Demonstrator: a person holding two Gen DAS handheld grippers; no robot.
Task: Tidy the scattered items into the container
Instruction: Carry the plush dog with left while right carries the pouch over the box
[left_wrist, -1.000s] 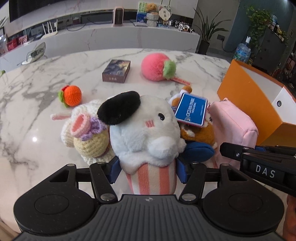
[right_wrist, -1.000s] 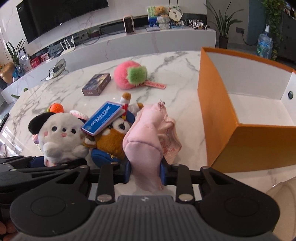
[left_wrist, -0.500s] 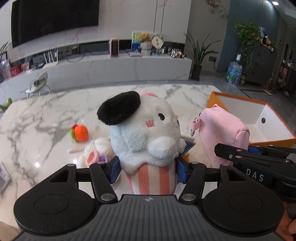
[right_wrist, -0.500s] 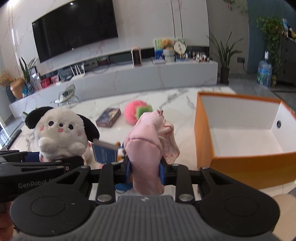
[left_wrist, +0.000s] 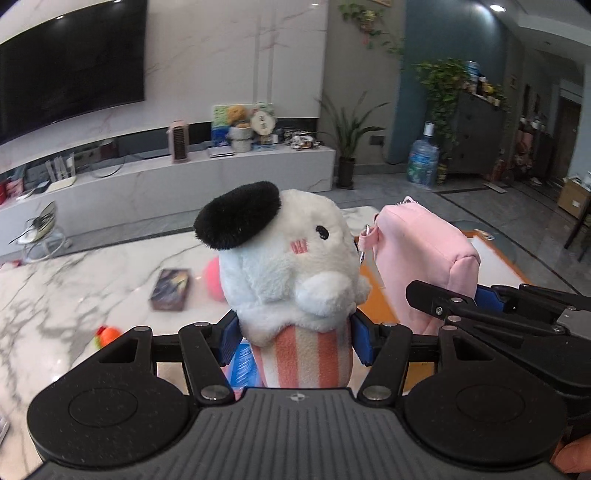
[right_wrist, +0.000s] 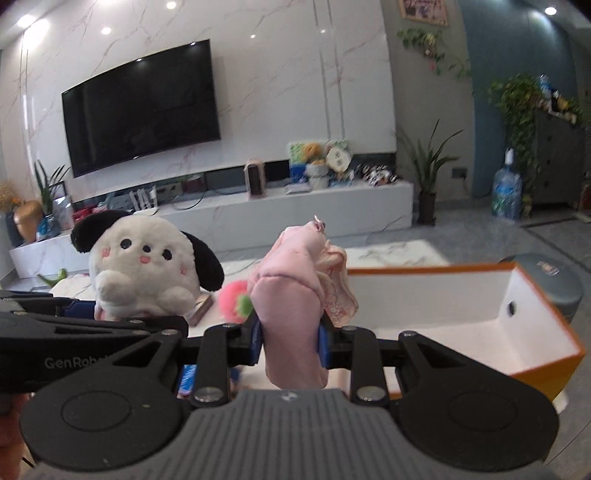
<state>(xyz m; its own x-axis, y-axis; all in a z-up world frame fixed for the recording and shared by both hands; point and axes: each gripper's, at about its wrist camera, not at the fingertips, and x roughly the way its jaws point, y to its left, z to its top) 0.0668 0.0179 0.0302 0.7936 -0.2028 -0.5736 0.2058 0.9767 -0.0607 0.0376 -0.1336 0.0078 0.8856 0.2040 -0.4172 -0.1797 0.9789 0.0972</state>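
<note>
My left gripper (left_wrist: 295, 341) is shut on a white plush dog (left_wrist: 291, 266) with black ears and a striped base, held high above the marble table (left_wrist: 74, 295). The plush also shows in the right wrist view (right_wrist: 147, 269). My right gripper (right_wrist: 290, 341) is shut on a pink pouch (right_wrist: 295, 295), lifted beside the orange box (right_wrist: 480, 332), whose white inside is open to the right. The pouch shows in the left wrist view (left_wrist: 424, 258), to the right of the plush.
On the table lie a dark card box (left_wrist: 171, 290), a pink plush ball (right_wrist: 234, 302), a small orange crochet toy (left_wrist: 109, 334) and a blue card (left_wrist: 243, 360) under the left gripper. A grey stool (right_wrist: 554, 284) stands behind the box.
Both grippers have risen well above the table with their items still held, and both views have tilted up toward the room. The table items now sit lower and farther away.
</note>
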